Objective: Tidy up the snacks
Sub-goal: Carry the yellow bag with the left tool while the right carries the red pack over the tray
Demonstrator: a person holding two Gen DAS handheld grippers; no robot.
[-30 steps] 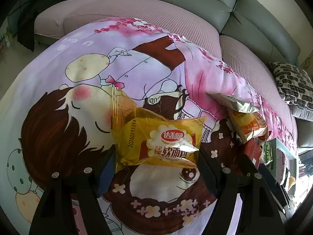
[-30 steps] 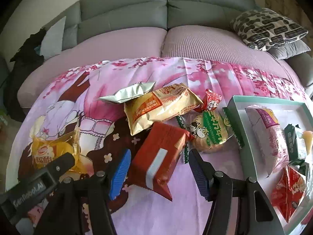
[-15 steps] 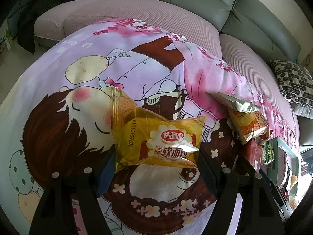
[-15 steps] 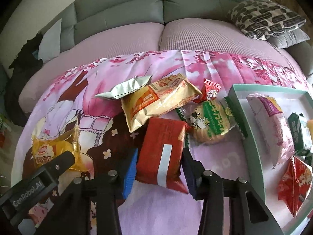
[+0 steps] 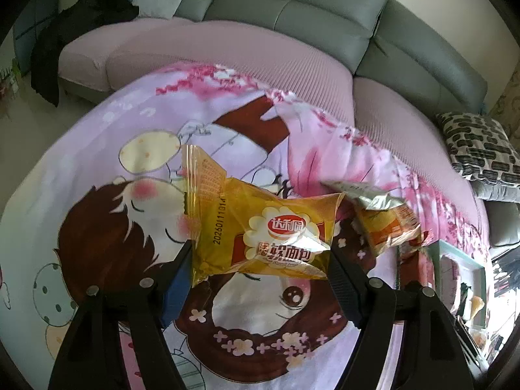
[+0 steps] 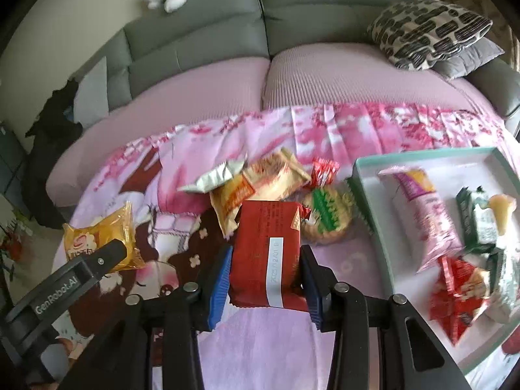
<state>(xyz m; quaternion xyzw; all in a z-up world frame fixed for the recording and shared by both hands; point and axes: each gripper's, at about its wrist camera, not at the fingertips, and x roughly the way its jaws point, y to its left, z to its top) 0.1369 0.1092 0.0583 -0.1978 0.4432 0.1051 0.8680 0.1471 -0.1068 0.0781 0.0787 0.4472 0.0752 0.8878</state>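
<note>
The red packet [image 6: 265, 253] sits clamped between the pads of the right gripper [image 6: 265, 276], whose jaws have just closed on it, just left of the teal tray [image 6: 364, 191], likely bound there with the snacks already sorted. Further left of the tray, the left gripper [image 5: 260, 269] holds the yellow bread packet [image 5: 263, 237] by its sides, clear of the cartoon blanket [image 5: 97, 227]. The tray's far edge is cut off, and its contents are blurred

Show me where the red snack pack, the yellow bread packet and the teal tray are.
red snack pack [image 6: 265, 253], right wrist view, on its white label strip.
yellow bread packet [image 5: 260, 237], left wrist view, on its printed front.
teal tray [image 6: 369, 195], right wrist view, on its left rim.
</note>
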